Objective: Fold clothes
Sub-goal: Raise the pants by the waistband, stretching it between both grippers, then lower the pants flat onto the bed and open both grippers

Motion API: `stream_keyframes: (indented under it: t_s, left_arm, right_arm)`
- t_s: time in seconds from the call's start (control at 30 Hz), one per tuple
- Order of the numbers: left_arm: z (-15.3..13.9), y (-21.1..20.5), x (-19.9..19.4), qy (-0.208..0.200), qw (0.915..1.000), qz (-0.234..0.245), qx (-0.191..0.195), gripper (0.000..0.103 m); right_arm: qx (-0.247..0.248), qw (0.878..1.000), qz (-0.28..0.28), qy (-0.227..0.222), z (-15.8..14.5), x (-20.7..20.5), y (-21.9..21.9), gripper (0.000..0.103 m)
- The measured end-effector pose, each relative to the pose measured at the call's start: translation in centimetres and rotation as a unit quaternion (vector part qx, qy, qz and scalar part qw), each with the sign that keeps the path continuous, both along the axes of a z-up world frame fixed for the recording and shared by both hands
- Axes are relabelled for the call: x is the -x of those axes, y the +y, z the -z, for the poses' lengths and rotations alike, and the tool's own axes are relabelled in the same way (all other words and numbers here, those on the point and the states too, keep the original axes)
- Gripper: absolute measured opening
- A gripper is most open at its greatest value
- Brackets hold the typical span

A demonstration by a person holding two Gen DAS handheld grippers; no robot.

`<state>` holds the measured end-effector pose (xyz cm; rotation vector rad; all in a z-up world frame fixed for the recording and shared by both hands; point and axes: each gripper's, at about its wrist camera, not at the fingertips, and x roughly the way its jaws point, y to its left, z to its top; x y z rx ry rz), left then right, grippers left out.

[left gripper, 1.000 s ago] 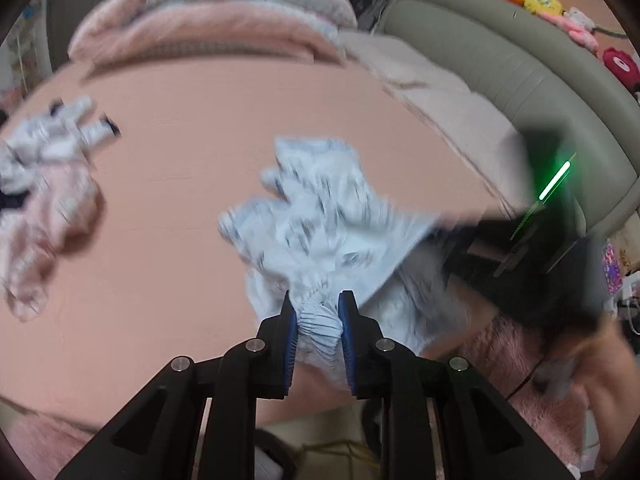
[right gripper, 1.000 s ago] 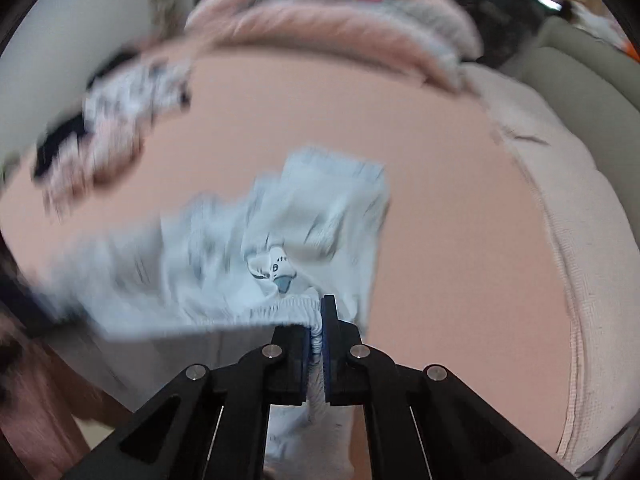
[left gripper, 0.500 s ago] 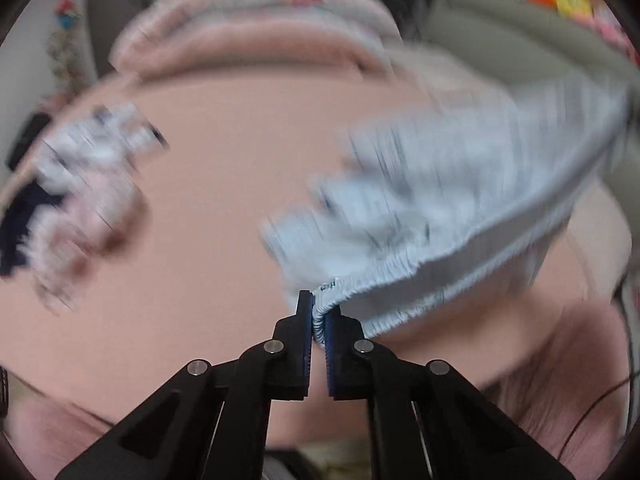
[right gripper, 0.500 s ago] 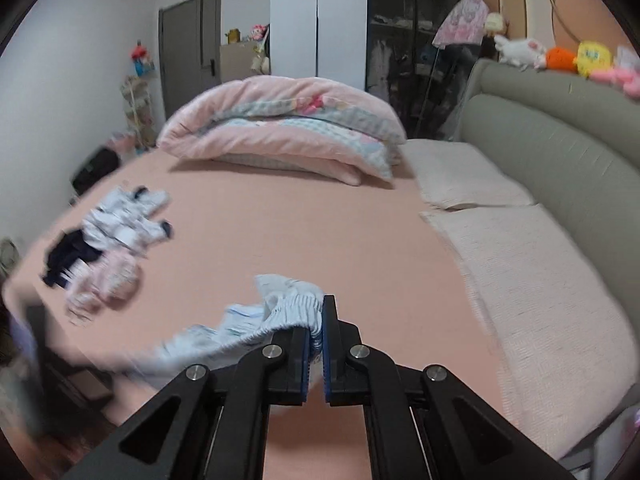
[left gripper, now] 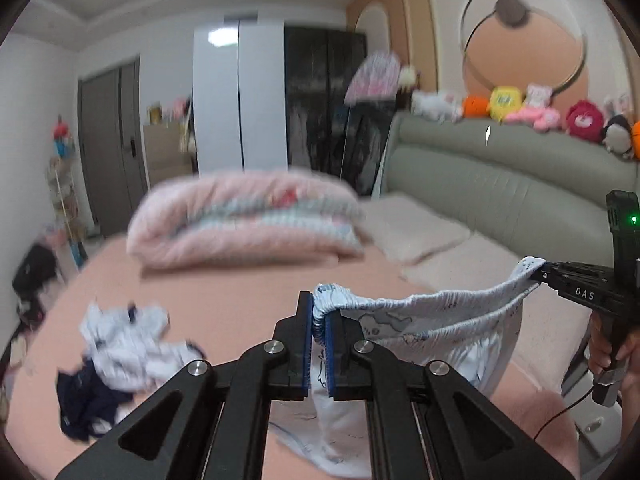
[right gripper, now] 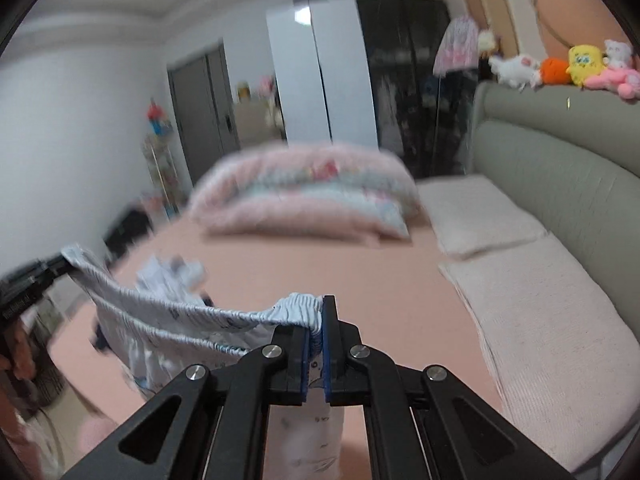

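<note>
Light blue printed shorts (left gripper: pixel 420 320) with an elastic waistband hang in the air above the pink bed (left gripper: pixel 224 304). My left gripper (left gripper: pixel 319 320) is shut on one end of the waistband. My right gripper (right gripper: pixel 316 322) is shut on the other end and also shows in the left wrist view (left gripper: pixel 538 274). The waistband (right gripper: pixel 180 312) is stretched between them and the legs hang down. The left gripper shows at the left edge of the right wrist view (right gripper: pixel 64 262).
A pile of loose clothes (left gripper: pixel 120 340) lies on the bed's left side. A folded pink quilt (left gripper: pixel 244 220) sits at the far end. Beige pillows (right gripper: pixel 520 300) and a grey-green headboard (right gripper: pixel 560 176) with plush toys line the right.
Both grippers lifted the shorts off the bed and pulled apart, so the waistband now stretches between them in the air. The views tilted up to show the room.
</note>
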<state>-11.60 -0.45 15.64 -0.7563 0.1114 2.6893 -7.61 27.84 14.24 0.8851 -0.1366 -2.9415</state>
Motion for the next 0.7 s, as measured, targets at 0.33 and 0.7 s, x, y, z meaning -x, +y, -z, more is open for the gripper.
stream_keyframes:
  t_s: [0.33, 0.7]
  left_arm:
    - [-4.5, 0.7, 3.7, 0.065, 0.9976, -0.024, 0.006, 0.004]
    - [6.5, -0.6, 1.4, -0.078, 0.9969, -0.012, 0.002, 0.006]
  right_arm:
    - [0.015, 0.997, 0.019, 0.069, -3.6, 3.7, 0.3, 0.001]
    - [0.071, 0.997, 0.033, -0.005, 5.9, -0.1, 0.3, 0.003]
